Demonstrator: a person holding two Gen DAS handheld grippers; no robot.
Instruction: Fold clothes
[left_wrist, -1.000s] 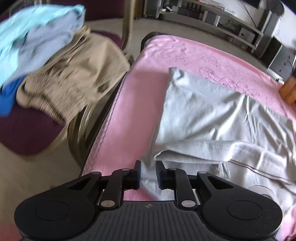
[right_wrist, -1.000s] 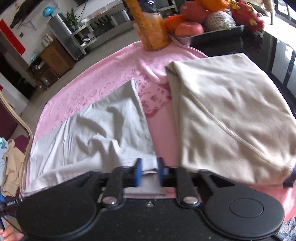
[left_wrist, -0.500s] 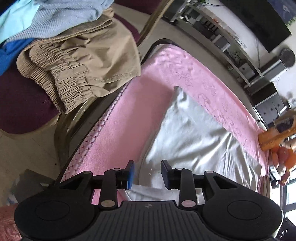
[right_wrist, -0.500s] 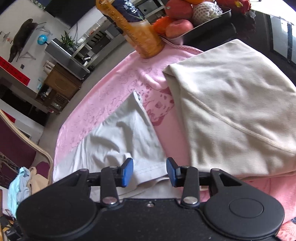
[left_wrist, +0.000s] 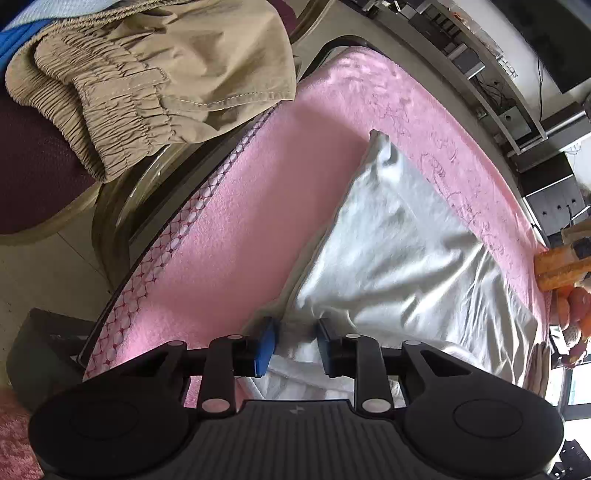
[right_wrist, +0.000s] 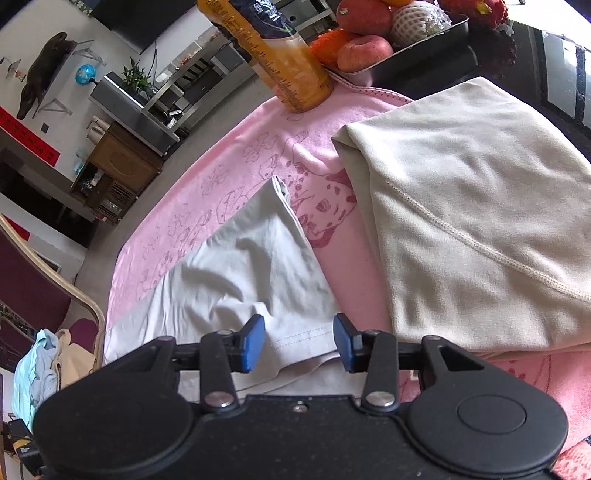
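Pink blanket | grey shirt lies flat | left tongs, right tongs just opened, astride hem, gripping nothing

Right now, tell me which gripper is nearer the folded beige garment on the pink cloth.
Right. The right gripper sits just beside the folded beige garment; the left gripper is across the grey shirt, farther off.

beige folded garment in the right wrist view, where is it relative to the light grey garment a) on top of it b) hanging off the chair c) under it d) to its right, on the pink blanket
d: the beige folded garment lies right of the light grey garment, a strip of pink blanket showing between them.
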